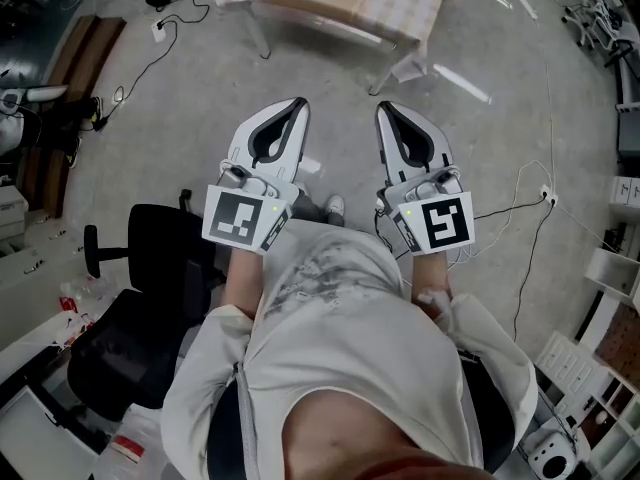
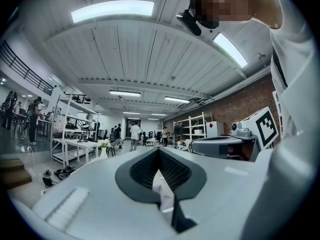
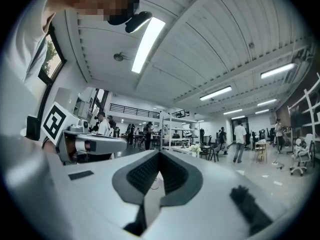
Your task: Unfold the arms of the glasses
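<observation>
White-and-grey and empty, both tools are closed. Your left gripper and right gripper each have their dark ribbed pads meeting tip to tip with nothing between them. They are held level, side by side, in front of your chest above the grey concrete floor.

The main risk is that you reach the job with the jaws shut. Closed tips would probably shove a light frame along the surface or knock it off an edge rather than catch an arm. A thin black cable also trails across the floor off to your left, and it could snag a foot if you step that way without looking.

The glasses show in none of the views, so I cannot place them relative to either gripper. The nearest likely surface is the table under a beige checked cloth with a white flower print, well ahead of both tips.
</observation>
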A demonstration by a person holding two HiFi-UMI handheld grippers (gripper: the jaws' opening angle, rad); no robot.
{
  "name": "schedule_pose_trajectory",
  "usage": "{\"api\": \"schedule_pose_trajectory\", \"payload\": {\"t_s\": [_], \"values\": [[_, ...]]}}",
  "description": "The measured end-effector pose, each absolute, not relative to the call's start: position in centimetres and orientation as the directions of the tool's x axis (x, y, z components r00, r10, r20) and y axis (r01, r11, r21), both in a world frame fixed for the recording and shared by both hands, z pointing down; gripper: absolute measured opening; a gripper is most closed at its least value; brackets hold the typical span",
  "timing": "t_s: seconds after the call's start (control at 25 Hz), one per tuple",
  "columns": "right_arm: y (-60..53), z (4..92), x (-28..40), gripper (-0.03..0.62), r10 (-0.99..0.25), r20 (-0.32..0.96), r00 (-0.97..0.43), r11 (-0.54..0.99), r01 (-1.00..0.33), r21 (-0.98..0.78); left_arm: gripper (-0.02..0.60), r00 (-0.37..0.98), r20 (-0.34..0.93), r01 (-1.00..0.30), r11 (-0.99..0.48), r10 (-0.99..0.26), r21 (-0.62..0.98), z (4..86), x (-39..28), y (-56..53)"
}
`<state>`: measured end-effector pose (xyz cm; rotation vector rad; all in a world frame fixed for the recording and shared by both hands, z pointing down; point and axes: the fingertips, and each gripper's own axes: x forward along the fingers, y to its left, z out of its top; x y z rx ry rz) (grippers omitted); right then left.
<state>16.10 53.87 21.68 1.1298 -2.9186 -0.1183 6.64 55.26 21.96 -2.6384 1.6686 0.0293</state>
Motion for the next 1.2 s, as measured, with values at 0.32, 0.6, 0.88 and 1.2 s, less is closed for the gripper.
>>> {"api": "schedule_pose_trajectory", "payload": {"t_s": [0.32, 0.6, 0.88, 1.2], "values": [[50.6, 22.5, 14.8, 0.017, -0.669, -0.002, -0.744, 0.741, -0.667, 0.078, 0.009, 0.424, -0.015, -0.906, -0.424, -0.906, -0.005, 22.9, 5.6, 52.1], [46.5, 23.2, 12.9, 0.016, -0.680, 0.029, -0.732, 0.732, -0.676, 0.093, 0.009, 0.438, -0.016, -0.899, -0.439, -0.899, 0.013, 23.8, 3.7, 47.4], [42.3, 23.4, 10.0, 0.017, -0.703, 0.049, -0.709, 0.710, -0.697, 0.102, 0.009, 0.464, -0.014, -0.885, -0.465, -0.885, 0.013, 23.9, 0.7, 42.7], [39.2, 23.3, 7.1, 0.017, -0.736, 0.057, -0.675, 0.676, -0.726, 0.125, 0.008, 0.486, -0.031, -0.873, -0.486, -0.874, 0.024, 23.9, -2.7, 39.5]]}}
